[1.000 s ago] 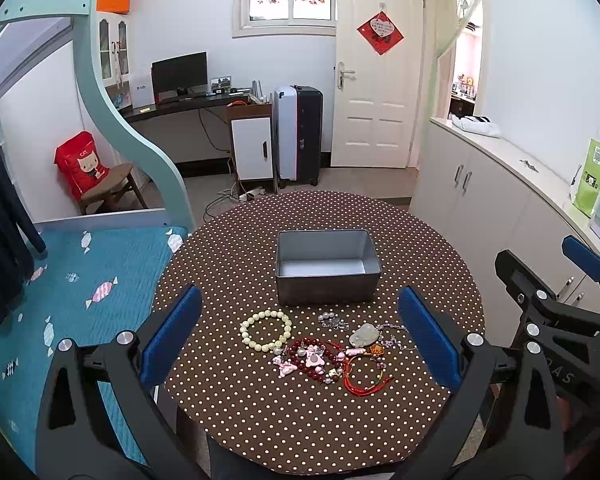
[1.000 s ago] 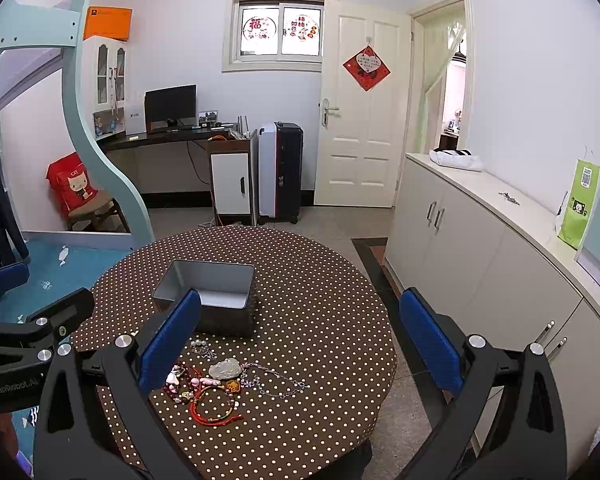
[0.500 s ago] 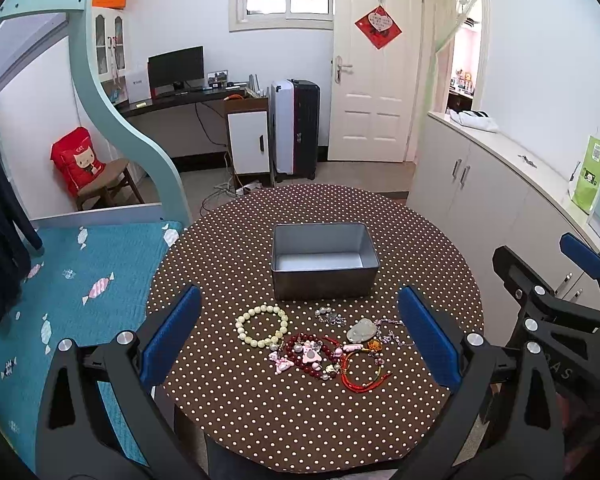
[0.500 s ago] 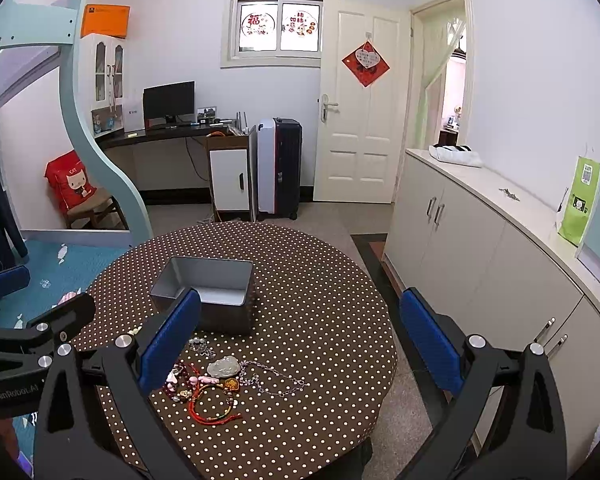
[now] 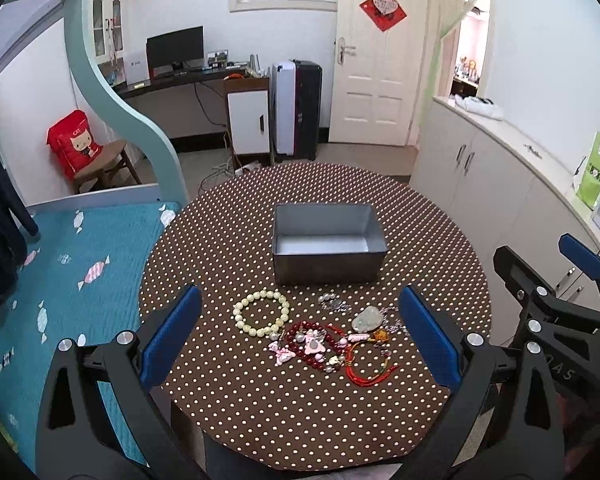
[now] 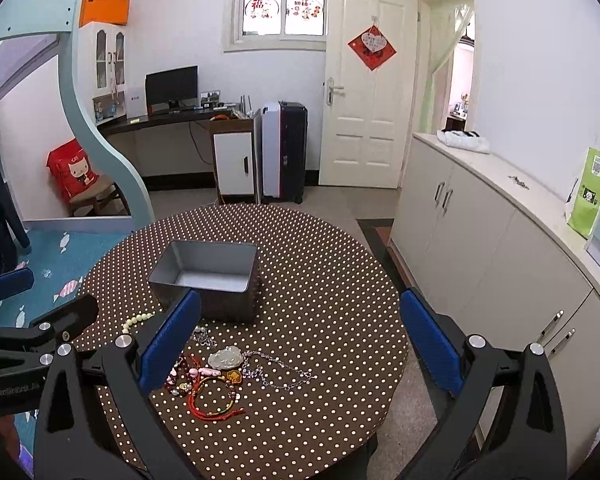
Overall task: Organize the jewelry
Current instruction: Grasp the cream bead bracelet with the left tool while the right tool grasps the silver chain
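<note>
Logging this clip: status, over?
Both grippers open, holding nothing. Jewelry pile loose on table, metal box empty. Path clear.

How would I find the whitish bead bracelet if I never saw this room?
Look at the round polka-dot table and find the grey metal box. In front of its left corner lies the cream bead bracelet, a plain open ring lying apart, left of the tangled red and pink jewelry pile.

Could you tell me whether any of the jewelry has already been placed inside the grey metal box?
No, the grey metal box shows only its bare floor, while the cream bead bracelet and other pieces lie on the dotted tablecloth in front of it.
</note>
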`<state>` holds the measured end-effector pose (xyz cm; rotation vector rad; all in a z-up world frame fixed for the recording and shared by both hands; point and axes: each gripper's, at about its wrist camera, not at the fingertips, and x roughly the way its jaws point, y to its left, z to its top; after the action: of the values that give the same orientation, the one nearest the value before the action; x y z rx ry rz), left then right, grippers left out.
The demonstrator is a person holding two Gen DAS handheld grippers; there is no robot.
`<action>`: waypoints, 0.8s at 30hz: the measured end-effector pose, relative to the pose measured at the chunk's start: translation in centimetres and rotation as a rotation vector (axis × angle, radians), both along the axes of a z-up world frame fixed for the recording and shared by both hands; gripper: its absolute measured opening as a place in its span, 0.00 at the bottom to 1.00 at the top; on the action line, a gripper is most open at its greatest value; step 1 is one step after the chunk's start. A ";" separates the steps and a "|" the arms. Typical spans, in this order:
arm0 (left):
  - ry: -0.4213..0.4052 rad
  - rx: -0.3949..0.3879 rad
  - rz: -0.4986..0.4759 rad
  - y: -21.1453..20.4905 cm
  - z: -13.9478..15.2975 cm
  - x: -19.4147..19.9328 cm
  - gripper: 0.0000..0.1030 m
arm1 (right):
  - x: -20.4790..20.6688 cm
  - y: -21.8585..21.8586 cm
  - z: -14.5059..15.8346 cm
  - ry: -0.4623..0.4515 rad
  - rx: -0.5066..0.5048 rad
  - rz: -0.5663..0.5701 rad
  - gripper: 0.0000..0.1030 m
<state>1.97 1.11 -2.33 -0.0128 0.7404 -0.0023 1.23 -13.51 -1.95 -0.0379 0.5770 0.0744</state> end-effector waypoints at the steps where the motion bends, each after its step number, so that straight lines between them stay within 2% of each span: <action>1: 0.014 -0.003 0.002 0.1 -0.3 0.3 0.95 | 0.2 0.1 -0.2 0.010 0.001 0.002 0.93; 8: 0.115 -0.009 0.023 1.2 -3.2 2.7 0.95 | 2.1 0.1 -2.3 0.086 0.002 0.004 0.93; 19: 0.276 0.003 0.091 4.3 -9.7 7.2 0.95 | 6.6 -0.4 -7.7 0.269 -0.004 -0.027 0.93; 24: 0.336 -0.009 0.138 6.3 -12.5 9.4 0.95 | 8.7 -0.1 -10.0 0.347 0.017 0.004 0.93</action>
<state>11.41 7.41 -14.79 -0.0738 1.0744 0.1307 9.93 -13.58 -11.94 -0.0093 0.9229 0.0900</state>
